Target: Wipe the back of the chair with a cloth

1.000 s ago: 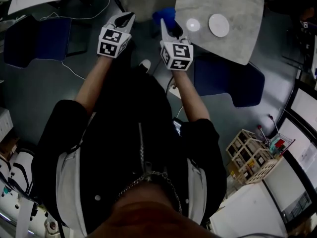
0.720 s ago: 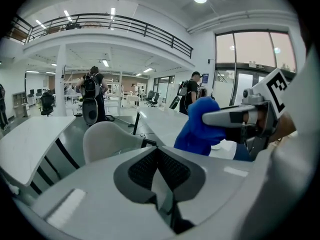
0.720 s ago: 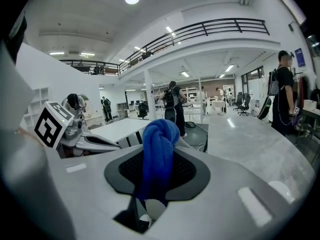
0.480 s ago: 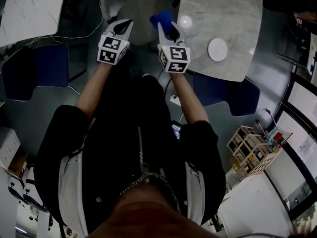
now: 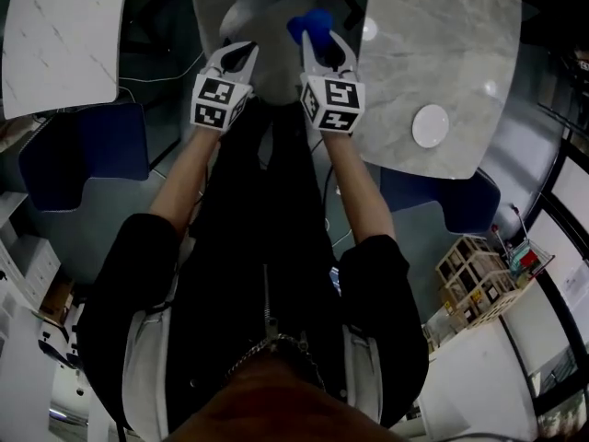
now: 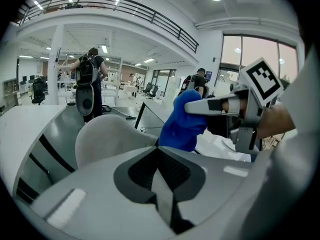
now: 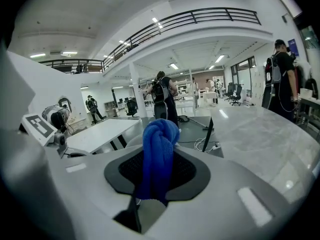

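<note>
A pale grey chair (image 5: 260, 12) stands just ahead of both grippers at the top of the head view. Its rounded back (image 6: 107, 136) fills the lower left of the left gripper view. My right gripper (image 5: 322, 40) is shut on a bunched blue cloth (image 5: 312, 21), which sticks up between its jaws (image 7: 157, 151) and hangs over the chair's right side. My left gripper (image 5: 241, 53) is a little to the left, above the chair, and shut on nothing (image 6: 159, 155). From the left gripper view the cloth (image 6: 182, 121) and right gripper (image 6: 220, 106) show close by on the right.
A marble table (image 5: 442, 44) with a white disc (image 5: 430, 125) stands right of the chair. A white table (image 5: 55, 35) is at the left. Blue chairs (image 5: 78, 150) (image 5: 442, 196) flank me, and a wooden crate (image 5: 479, 279) is at the lower right. People (image 6: 90, 79) stand far off.
Both grippers and the head have moved forward. The grey chair, small and farther ahead a second ago, now lies right under the gripper tips, with the cloth over it.
</note>
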